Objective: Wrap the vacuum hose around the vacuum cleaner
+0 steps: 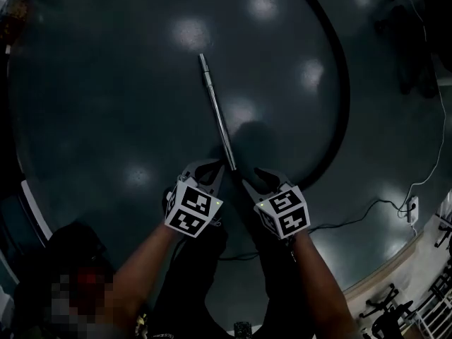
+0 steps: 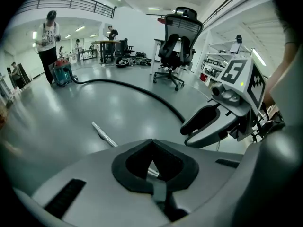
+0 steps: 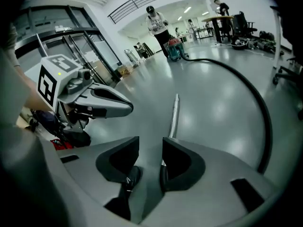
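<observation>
Fingers (image 3: 182, 161) of the right gripper (image 3: 150, 145) stand apart, empty, the left gripper (image 2: 152, 144) clenched on nothing, both by the near end of the metal wand (image 1: 217, 108), hose (image 1: 340, 90) curving across the floor (image 1: 106, 83); best straddle the wand squarely before clamping.

Black hose (image 1: 346, 101), far end beyond top edge

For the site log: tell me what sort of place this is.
Probably an open-plan lab or workshop hall: a mesh office chair on a wide polished floor, a worktable with people near it, and a mezzanine railing overhead.
</observation>
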{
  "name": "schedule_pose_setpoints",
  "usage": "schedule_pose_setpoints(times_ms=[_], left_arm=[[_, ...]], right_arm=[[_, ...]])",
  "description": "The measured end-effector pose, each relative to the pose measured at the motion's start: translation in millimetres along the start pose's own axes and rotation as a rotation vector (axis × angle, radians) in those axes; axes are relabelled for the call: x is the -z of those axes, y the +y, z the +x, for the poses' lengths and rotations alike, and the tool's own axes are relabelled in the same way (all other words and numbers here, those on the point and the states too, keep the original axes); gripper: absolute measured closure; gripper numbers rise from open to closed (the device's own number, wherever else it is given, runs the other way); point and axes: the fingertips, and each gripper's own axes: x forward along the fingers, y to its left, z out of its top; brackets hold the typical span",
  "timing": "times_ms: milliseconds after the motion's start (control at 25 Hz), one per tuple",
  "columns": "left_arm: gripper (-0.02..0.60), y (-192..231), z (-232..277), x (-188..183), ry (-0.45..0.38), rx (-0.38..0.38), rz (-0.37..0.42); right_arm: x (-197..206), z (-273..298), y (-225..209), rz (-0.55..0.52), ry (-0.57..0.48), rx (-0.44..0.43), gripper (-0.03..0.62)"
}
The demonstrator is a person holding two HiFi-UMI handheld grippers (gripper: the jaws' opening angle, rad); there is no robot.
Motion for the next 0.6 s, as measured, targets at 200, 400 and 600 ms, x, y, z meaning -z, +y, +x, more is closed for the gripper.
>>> schedule_pose_setpoints(times_ms=[200, 400, 600], left_arm=[[0.574, 28, 77, 69, 0.056, 0.011, -0.052], [0.574, 48, 133, 120, 0.093, 0.020, -0.071], [0.574, 58, 166, 157, 0.137, 0.036, -0.074]], right_arm=[[66, 100, -43, 0.052, 0.055, 0.033, 0.457], [108, 175, -63, 0.064, 0.090, 0.051, 0.432], [138, 231, -76, 0.059, 0.112, 0.093, 0.390]])
